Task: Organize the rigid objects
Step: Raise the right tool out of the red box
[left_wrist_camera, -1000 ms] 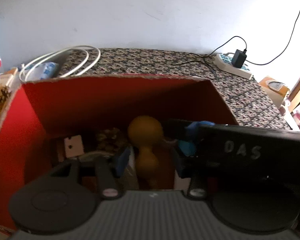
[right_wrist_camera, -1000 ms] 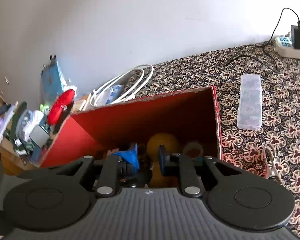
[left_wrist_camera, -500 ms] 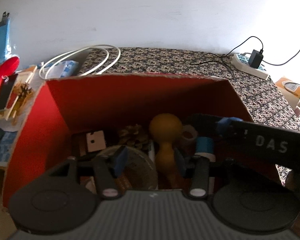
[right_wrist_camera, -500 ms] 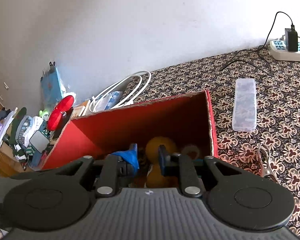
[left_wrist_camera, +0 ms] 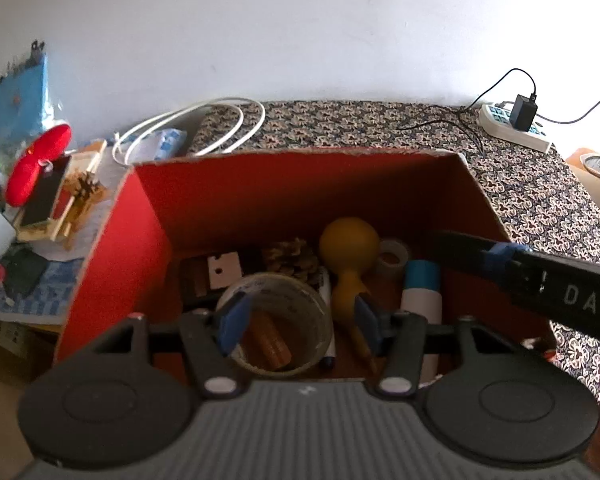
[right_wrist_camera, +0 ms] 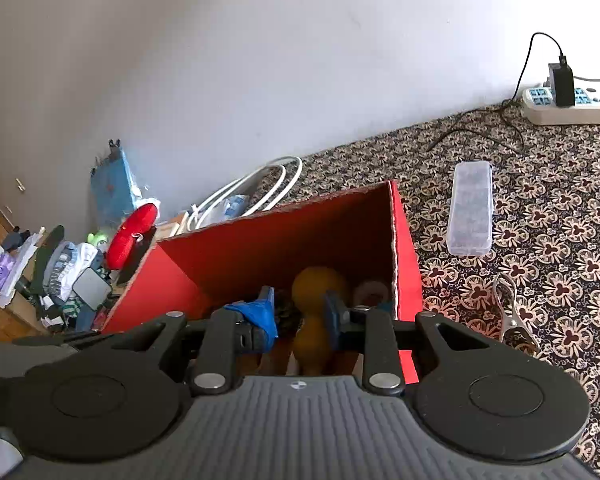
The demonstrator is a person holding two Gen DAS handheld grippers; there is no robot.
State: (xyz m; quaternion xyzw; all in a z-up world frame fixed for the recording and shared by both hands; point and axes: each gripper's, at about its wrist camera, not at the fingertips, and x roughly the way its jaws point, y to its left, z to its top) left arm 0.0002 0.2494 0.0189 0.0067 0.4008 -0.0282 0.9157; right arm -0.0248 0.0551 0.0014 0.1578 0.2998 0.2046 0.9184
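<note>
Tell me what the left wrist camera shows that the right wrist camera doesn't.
Only the left wrist view shows the box floor: a tape roll, a pinecone, a blue-and-white tube, and the right gripper reaching in from the side.

Only the right wrist view shows the clear plastic case and a metal clip on the patterned cloth outside the box.

Both show the red box, the yellow gourd-shaped toy, the white cable and the power strip.
</note>
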